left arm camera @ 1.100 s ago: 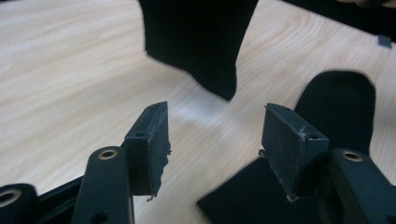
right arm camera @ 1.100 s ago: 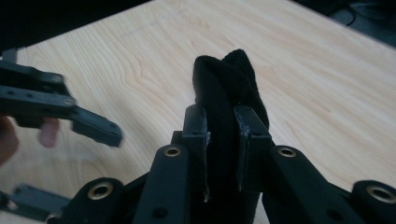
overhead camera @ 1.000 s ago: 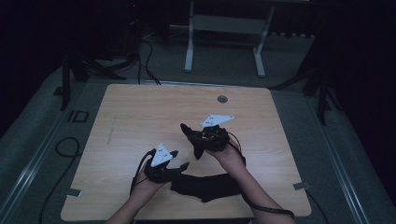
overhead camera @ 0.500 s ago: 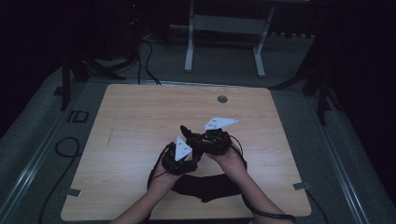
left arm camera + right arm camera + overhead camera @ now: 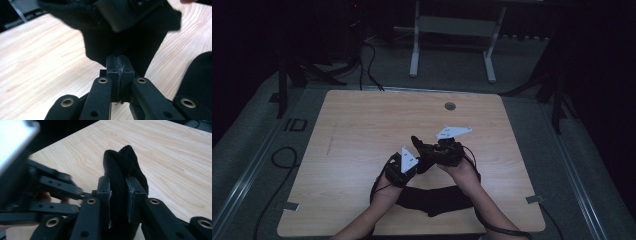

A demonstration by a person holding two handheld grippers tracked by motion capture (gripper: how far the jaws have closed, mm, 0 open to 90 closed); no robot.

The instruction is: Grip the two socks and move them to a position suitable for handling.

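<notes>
A black cloth (image 5: 437, 197) lies along the table's near edge between the person's forearms. One end of it rises to my right gripper (image 5: 424, 152), which is shut on a thick fold of the cloth (image 5: 125, 160) just above the wood; the right gripper (image 5: 118, 192) has the fold pressed between its pads. My left gripper (image 5: 414, 167) sits close beside the right one. In the left gripper view its jaws (image 5: 117, 65) are pressed together at the lower tip of the hanging cloth (image 5: 120, 37), apparently pinching its thin edge.
The wooden table (image 5: 362, 130) carries a round grommet (image 5: 450, 106) near its far edge and tape tabs (image 5: 287, 206) at the near corners. A white metal frame (image 5: 452, 45) and cables (image 5: 367, 55) lie on the floor beyond.
My left gripper has moved up and right from the cloth's left end to meet the right gripper. The right gripper has stayed nearly in place, holding the cloth.
</notes>
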